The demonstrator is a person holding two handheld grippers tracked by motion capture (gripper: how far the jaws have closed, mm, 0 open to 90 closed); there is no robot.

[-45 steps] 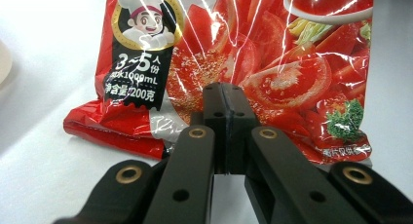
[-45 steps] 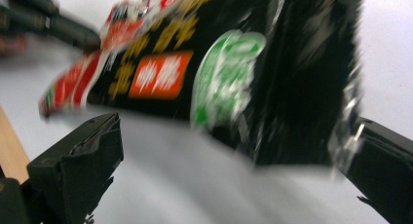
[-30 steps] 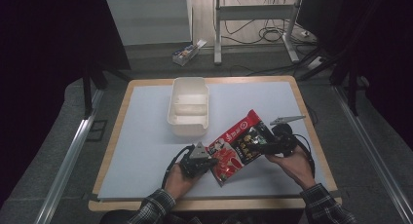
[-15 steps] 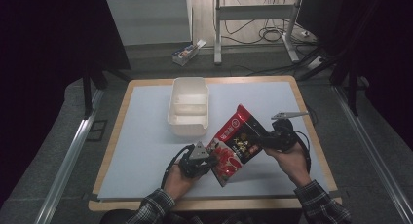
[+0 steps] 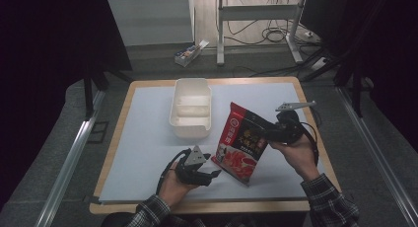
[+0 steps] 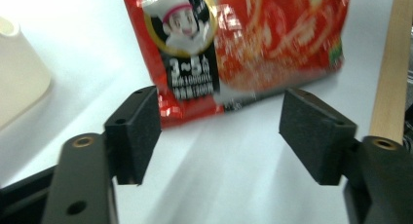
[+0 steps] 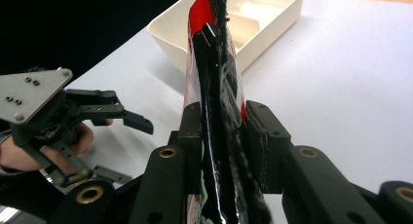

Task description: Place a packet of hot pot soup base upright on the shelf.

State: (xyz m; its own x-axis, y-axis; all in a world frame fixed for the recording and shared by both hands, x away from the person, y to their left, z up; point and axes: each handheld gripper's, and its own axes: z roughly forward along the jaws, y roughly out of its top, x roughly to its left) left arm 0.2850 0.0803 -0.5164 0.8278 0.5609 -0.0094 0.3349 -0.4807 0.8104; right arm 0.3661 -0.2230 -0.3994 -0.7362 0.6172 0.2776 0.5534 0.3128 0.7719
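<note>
A red food packet (image 5: 240, 147) with a cartoon chef on it stands steeply tilted over the white mat, its lower end near the table. My right gripper (image 5: 260, 130) is shut on the packet's right edge; in the right gripper view the packet (image 7: 214, 63) runs edge-on between the closed jaws of that gripper (image 7: 221, 136). My left gripper (image 5: 211, 176) lies open on the mat just left of the packet's lower end, apart from it. In the left gripper view the packet (image 6: 234, 44) sits beyond the open left gripper (image 6: 224, 131), with nothing between the pads.
A white two-compartment tray (image 5: 190, 108) stands at the mat's middle back, empty as far as I see; the tray (image 7: 243, 19) is right behind the packet. The white mat (image 5: 143, 138) covers a wood-edged table (image 5: 197, 206). The wooden table edge (image 6: 389, 87) runs close by.
My right gripper has risen and swung the packet from lying slanted on the mat to standing steeply. The left gripper has stayed almost still near the packet's lower end.
</note>
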